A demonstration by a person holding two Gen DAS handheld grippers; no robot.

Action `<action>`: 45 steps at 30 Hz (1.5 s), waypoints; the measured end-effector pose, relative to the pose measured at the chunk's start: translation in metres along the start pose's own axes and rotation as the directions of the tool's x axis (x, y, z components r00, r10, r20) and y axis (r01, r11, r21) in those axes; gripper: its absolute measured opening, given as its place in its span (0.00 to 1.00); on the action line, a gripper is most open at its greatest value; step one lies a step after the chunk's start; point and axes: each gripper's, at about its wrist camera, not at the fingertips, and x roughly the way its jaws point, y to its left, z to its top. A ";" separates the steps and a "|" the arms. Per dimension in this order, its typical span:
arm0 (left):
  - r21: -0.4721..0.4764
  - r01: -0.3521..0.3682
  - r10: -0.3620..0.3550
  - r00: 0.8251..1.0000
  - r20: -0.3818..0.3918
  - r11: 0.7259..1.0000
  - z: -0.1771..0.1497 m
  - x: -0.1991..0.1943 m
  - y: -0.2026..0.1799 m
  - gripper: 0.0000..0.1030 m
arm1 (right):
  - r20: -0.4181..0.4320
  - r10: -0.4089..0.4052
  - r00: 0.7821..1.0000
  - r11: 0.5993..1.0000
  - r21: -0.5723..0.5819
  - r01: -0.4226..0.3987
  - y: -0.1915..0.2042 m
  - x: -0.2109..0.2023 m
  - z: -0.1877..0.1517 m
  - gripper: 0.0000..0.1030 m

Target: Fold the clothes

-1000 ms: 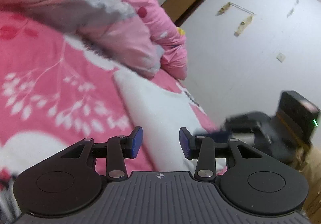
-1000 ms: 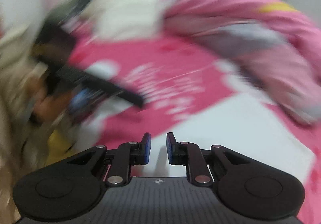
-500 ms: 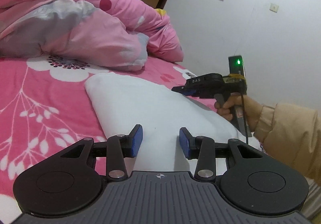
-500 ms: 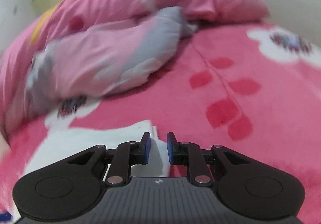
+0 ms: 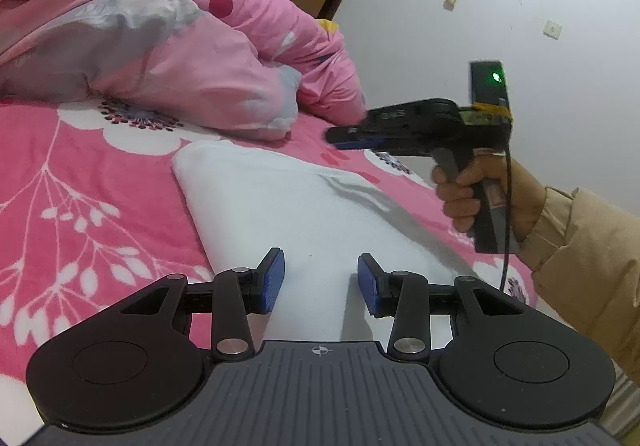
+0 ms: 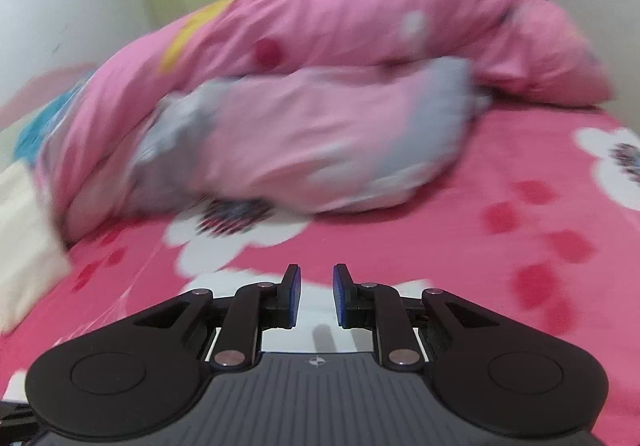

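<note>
the white garment (image 5: 288,214) lies folded into a long strip on the pink flowered blanket (image 5: 80,206), its long axis running from just under the left gripper (image 5: 320,278) away toward the heaped pink duvet (image 5: 180,58). the left gripper hangs over the near end, jaws partly apart with nothing between the blue pads (image 5: 272,280) — white cloth shows beneath the gap, not in it. the right gripper (image 5: 348,140), held in a hand (image 5: 476,190) with a tan sleeve, is off the strip's right edge near the far end, pointing across it. in its own blurred view the right gripper (image 6: 316,296) has a narrow gap, empty, with white cloth just below and the duvet ahead. so each hand sits nearer one end — left near, right far. my guess is that the next fold runs along the long axis.
</note>
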 end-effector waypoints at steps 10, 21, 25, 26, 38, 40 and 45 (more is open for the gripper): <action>-0.005 0.009 -0.009 1.000 -0.024 1.000 0.003 -0.008 0.000 0.44 | -0.147 -0.095 0.985 0.987 -0.141 0.074 0.050 0.030 -0.013 0.18; 0.045 -0.016 0.018 0.999 -0.046 0.999 0.001 -0.014 -0.013 0.49 | -0.180 -0.107 0.978 0.978 -0.197 0.071 0.079 0.067 -0.026 0.19; 0.029 -0.014 0.016 0.998 -0.060 0.999 0.002 -0.017 -0.012 0.50 | -0.121 -0.136 0.983 0.982 -0.147 0.118 0.081 0.015 -0.024 0.19; 0.030 -0.014 0.016 0.998 -0.064 0.999 0.002 -0.018 -0.012 0.50 | -0.094 -0.142 0.985 0.980 -0.154 0.127 0.083 -0.002 -0.027 0.19; 0.075 -0.061 0.069 0.992 -0.102 0.995 -0.004 -0.014 -0.020 0.54 | -0.045 -0.231 0.972 0.968 -0.116 0.225 0.077 -0.046 -0.099 0.19; 0.070 -0.073 0.080 0.990 -0.113 0.995 -0.004 -0.014 -0.020 0.58 | -0.018 -0.224 0.974 0.971 -0.095 0.221 0.085 -0.065 -0.097 0.19; 0.047 -0.097 0.103 0.983 -0.149 0.994 -0.006 -0.011 -0.016 0.60 | 0.021 -0.231 0.973 0.964 -0.133 0.231 0.095 -0.088 -0.123 0.20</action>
